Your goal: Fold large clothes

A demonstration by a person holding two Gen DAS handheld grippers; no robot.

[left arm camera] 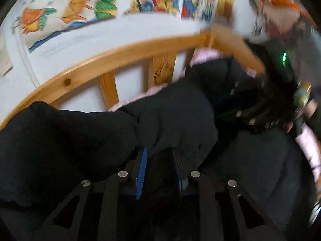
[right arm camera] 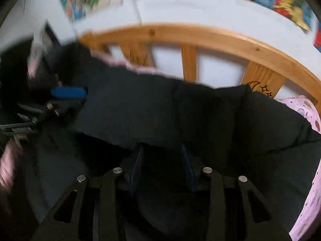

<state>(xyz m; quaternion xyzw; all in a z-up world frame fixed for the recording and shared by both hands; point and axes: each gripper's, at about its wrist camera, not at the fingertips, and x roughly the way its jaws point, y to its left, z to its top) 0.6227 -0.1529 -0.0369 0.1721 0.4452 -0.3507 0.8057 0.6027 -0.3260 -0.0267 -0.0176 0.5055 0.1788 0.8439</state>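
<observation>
A large black garment (left arm camera: 170,118) lies over a bed and fills the lower part of both views (right arm camera: 180,116). My left gripper (left arm camera: 160,150) is shut on a raised fold of the black garment, and the cloth hides its fingertips. My right gripper (right arm camera: 162,146) is shut on another edge of the same garment, which drapes over its blue pads (right arm camera: 135,166). In the right wrist view the left gripper (right arm camera: 68,94) shows at the left, gripping the cloth. In the left wrist view the right gripper (left arm camera: 260,112) shows at the right, blurred.
A wooden bed rail (left arm camera: 120,60) with slats runs behind the garment, also in the right wrist view (right arm camera: 200,36). Pink patterned bedding (right arm camera: 309,190) lies under the garment. Colourful pictures (left arm camera: 80,6) hang on the white wall behind.
</observation>
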